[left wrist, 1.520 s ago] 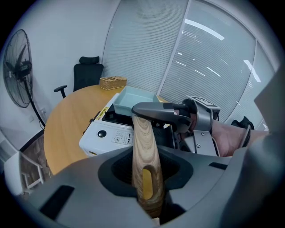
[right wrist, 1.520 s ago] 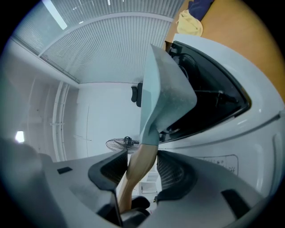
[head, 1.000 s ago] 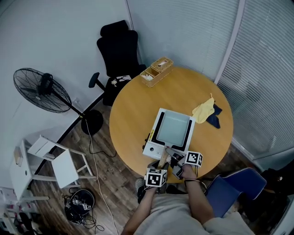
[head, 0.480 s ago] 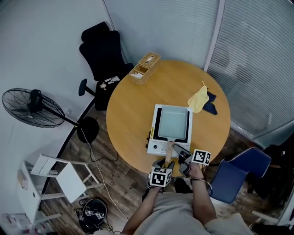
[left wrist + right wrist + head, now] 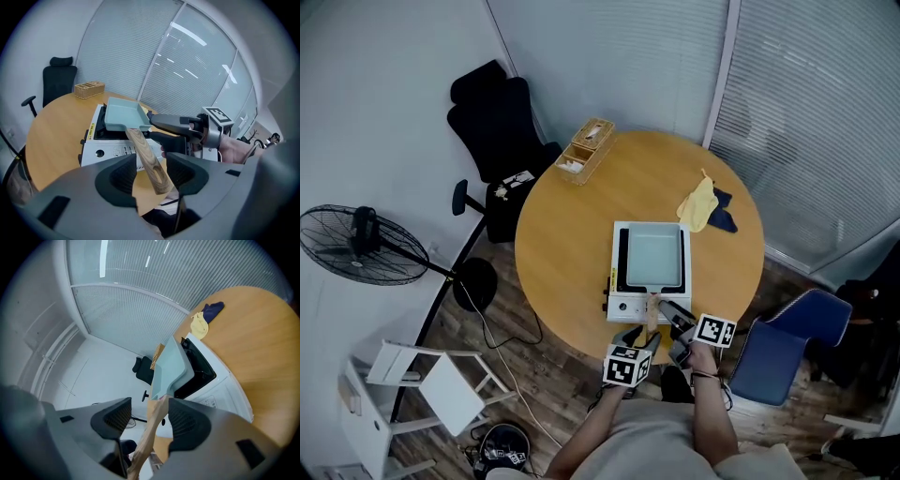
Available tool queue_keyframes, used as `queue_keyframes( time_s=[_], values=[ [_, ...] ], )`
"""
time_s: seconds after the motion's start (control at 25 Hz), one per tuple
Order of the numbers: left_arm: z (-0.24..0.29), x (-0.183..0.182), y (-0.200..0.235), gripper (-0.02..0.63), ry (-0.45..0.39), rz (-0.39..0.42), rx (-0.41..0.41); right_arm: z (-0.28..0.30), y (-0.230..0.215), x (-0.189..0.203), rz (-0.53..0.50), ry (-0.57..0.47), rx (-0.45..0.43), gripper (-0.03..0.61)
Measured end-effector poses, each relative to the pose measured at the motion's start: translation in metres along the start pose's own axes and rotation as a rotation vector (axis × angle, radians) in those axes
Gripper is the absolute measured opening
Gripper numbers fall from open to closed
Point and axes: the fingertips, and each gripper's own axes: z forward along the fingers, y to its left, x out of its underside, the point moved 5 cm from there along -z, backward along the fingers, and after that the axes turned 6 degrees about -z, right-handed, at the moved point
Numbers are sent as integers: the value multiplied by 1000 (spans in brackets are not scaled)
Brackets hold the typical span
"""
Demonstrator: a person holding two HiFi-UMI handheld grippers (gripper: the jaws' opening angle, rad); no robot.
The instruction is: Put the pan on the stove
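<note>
"What's nearest, at the stove's front?"

"The left gripper is gaping wide. Its jaws have just been opening, and the pan's wooden handle is lying loose between them. The right gripper is gaping too, with the handle between its jaws and a gap on one side."

"And the pan?"

"It's sitting flat on the stove, exactly where it was a second ago."

"Beyond the stove?"

"A yellow cloth is lying behind it to the right, and a basket is sitting farther behind to the left."
</note>
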Motion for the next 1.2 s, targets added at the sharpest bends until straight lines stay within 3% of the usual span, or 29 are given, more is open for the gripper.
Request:
queue_keyframes(
  time_s=[0.28, 0.48, 0.64, 0.8, 1.0, 1.2],
  values=[
    [-12, -25, 22, 215, -119, -6, -37, -12, 5, -21, -231, -22, 132, 238],
    [-10, -33, 44, 215, -134, -5, -79, -17, 7, -27, -444, 7, 263, 238],
    [-6, -45, 54, 215, -144, 16, -105, -22, 6, -31, -559, 14, 365, 239],
    [-5, -56, 60, 210, -167, 20, -132, -20, 17, -38, -701, 46, 427, 241],
    [-1, -65, 60, 202, -183, 41, -133, -15, 25, -47, -747, 31, 433, 241],
    [-2, -69, 60, 107, -198, 30, -114, -12, 24, -50, -754, 41, 432, 239]
  ],
)
